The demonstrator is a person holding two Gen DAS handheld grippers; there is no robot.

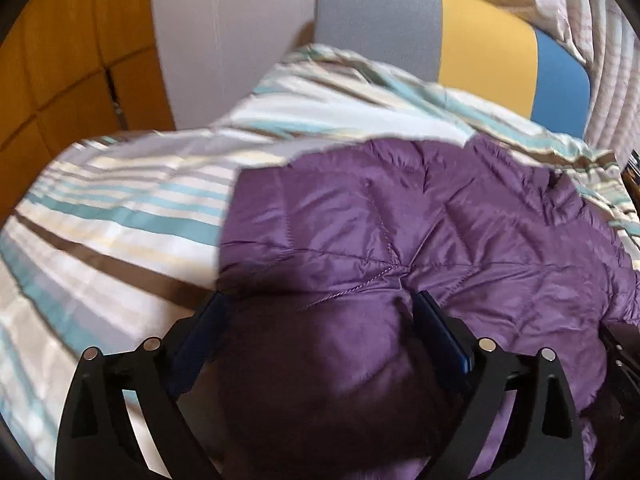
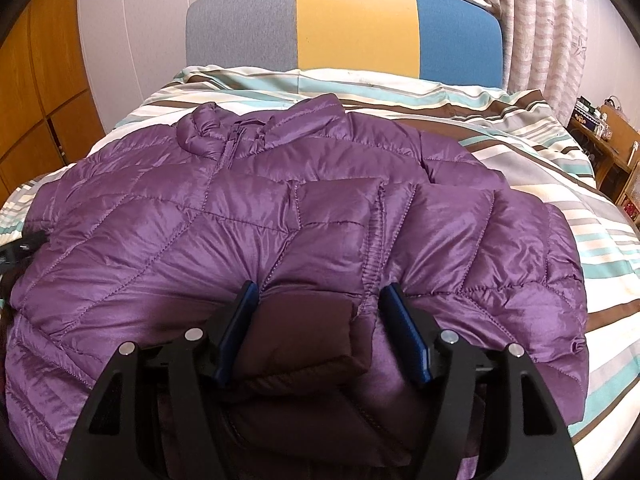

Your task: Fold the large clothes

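A purple quilted puffer jacket (image 2: 256, 224) lies spread on a striped bed, collar toward the headboard. It also shows in the left wrist view (image 1: 420, 224). My right gripper (image 2: 320, 292) straddles the jacket's near hem, with a thick fold of fabric bunched between its blue pads (image 2: 404, 332); the jaws stand fairly wide around it. My left gripper (image 1: 316, 300) sits at the jacket's left near edge, with puffy fabric between its widely spread fingers. The left view is blurred.
The striped duvet (image 2: 520, 128) covers the bed. A grey, yellow and blue headboard (image 2: 352, 20) stands at the far end. Wooden cupboards (image 2: 32, 92) are on the left, curtains (image 2: 548, 28) and a cluttered wooden shelf (image 2: 608, 136) on the right.
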